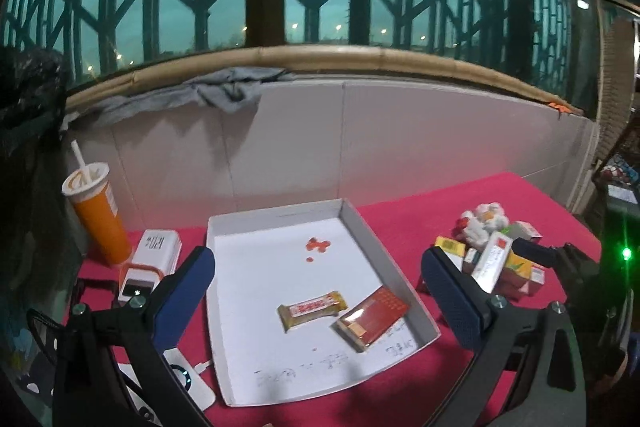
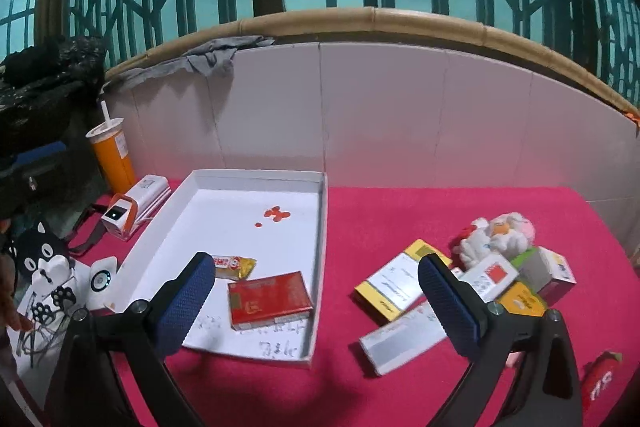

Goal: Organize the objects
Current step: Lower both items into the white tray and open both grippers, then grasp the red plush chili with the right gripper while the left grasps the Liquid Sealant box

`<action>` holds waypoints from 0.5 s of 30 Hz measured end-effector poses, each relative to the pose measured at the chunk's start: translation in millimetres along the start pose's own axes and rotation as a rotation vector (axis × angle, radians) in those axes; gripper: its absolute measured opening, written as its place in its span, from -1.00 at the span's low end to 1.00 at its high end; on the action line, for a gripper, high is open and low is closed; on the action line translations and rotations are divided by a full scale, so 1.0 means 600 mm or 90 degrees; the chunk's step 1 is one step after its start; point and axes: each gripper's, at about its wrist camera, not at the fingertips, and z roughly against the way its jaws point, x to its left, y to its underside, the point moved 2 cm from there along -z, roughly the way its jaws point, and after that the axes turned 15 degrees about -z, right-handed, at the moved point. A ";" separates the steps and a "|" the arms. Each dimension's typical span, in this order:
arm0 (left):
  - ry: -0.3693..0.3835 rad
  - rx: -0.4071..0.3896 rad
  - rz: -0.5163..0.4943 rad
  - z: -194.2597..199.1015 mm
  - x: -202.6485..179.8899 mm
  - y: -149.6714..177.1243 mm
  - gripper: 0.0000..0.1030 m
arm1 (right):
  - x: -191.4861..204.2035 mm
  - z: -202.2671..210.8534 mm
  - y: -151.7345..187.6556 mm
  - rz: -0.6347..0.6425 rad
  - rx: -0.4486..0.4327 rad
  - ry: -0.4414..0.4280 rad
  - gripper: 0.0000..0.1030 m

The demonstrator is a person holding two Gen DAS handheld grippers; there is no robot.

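Left wrist view: the left gripper (image 1: 318, 291) has its jaws spread wide with nothing between them, each finger a black arm faced with a blue, dimpled pad. Ahead of it and between the fingers lies a shallow white cardboard tray (image 1: 352, 223) with low straight walls, resting on a red, felt-like table cover (image 1: 460, 203). Inside the tray, just beyond the fingertips, sit a glossy gold-wrapped snack bar (image 1: 312, 309) and a flat red box (image 1: 370, 317) wrapped in shiny film, close together near the tray's right wall. Farther in are a few small orange dots (image 1: 317, 245) on the tray floor. Beyond the left finger stand a tall orange paper cup (image 1: 100, 219) with a white lid and straw, and a rounded white plastic device (image 1: 154, 255). Beyond the right finger is a loose pile of small rectangular cartons (image 1: 494, 261), with a fluffy white toy (image 1: 482, 221) behind it.

Right wrist view: the right gripper (image 2: 316, 291) is likewise wide open and empty. The tray lies ahead toward its left finger, with the red box between the fingers. Around and past the right finger are a yellow-edged white carton (image 2: 394, 285), a long pale carton (image 2: 400, 339) and more small boxes, with the soft toy behind them. A smooth white tiled wall (image 2: 380, 115) backs the table, topped by a bamboo-like rail (image 2: 360, 19) with a crumpled grey cloth (image 2: 212, 57) draped over it.
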 end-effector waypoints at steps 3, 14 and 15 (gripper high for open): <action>0.016 -0.008 -0.021 0.002 -0.027 -0.007 0.99 | -0.029 0.022 0.001 -0.014 -0.008 0.009 1.00; 0.189 0.041 -0.115 -0.067 -0.184 0.016 0.99 | -0.233 0.128 0.010 -0.117 -0.074 0.113 1.00; 0.198 0.048 -0.125 -0.074 -0.200 0.019 0.99 | -0.256 0.137 0.014 -0.131 -0.077 0.124 1.00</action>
